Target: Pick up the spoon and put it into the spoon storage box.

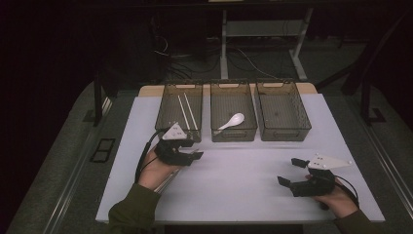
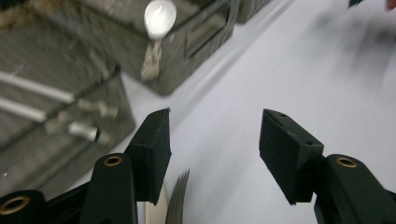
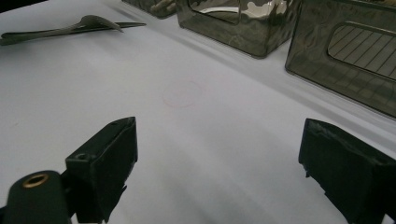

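Sorting of cutlery into three clear bins at the far edge of the tabletop (image 1: 234, 185) is judged partly done. The left bin (image 1: 168, 105) holds a pair of chopsticks (image 1: 187, 111); the middle bin (image 1: 233, 134) holds a white spoon (image 1: 233, 121); the right bin (image 1: 282, 131) appears empty.

One item is left outside: a metal fork (image 3: 70, 29), lying flat on the tabletop near the person's left hand (image 1: 155, 170). In the right gripper view its long axis runs roughly level across the frame, the tined head towards the right and the handle towards the left. In the left gripper view the tines (image 2: 177, 198) show blurred at the bottom edge, just inside the left pad, pointing up the frame towards the bins.

Left tongs (image 1: 187, 155): jaws about half open, nothing pressed between the pads; the fork tip sits low between them, ungripped. They hover just in front of the left bin.

Right tongs (image 1: 292, 173): jaws wide apart, holding nothing, resting over bare tabletop at the near right, well apart from the fork.

Remaining, by judgement: grip the fork and place it in a bin, probably the empty right one.
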{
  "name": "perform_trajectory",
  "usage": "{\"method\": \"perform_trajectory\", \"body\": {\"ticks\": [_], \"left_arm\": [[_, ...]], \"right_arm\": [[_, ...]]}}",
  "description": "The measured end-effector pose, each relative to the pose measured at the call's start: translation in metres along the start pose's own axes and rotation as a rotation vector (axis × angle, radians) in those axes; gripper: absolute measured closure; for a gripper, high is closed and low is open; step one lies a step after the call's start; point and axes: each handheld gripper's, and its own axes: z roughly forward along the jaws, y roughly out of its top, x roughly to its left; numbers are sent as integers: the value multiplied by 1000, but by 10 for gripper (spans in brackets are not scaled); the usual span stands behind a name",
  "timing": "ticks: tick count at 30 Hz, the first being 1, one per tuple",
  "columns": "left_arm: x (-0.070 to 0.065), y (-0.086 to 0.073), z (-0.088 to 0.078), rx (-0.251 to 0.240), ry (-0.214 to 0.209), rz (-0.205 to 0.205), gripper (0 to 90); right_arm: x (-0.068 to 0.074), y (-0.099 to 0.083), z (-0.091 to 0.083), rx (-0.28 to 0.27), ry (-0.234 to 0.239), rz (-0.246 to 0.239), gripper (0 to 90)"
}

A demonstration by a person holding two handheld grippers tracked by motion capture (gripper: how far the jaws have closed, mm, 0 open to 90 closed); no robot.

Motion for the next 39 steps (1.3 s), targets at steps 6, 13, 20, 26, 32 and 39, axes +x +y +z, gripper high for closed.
{"method": "perform_trajectory", "body": {"ticks": [6, 13, 20, 26, 32, 39], "left_arm": [[1, -29, -3, 43, 41, -42, 489], [7, -41, 5, 112, 77, -38, 536], [8, -42, 16, 167, 79, -38, 597], [14, -44, 16, 177, 73, -53, 674], [17, -44, 16, 177, 71, -67, 752], [16, -43, 16, 183, 75, -68, 827]], "right_arm": [[0, 0, 0, 1, 0, -2, 115], [0, 0, 1, 3, -2, -6, 115], [0, 0, 1, 5, -4, -5, 115], [0, 0, 1, 4, -3, -6, 115], [0, 0, 1, 4, -2, -9, 115], [0, 0, 1, 5, -3, -9, 115]]}}
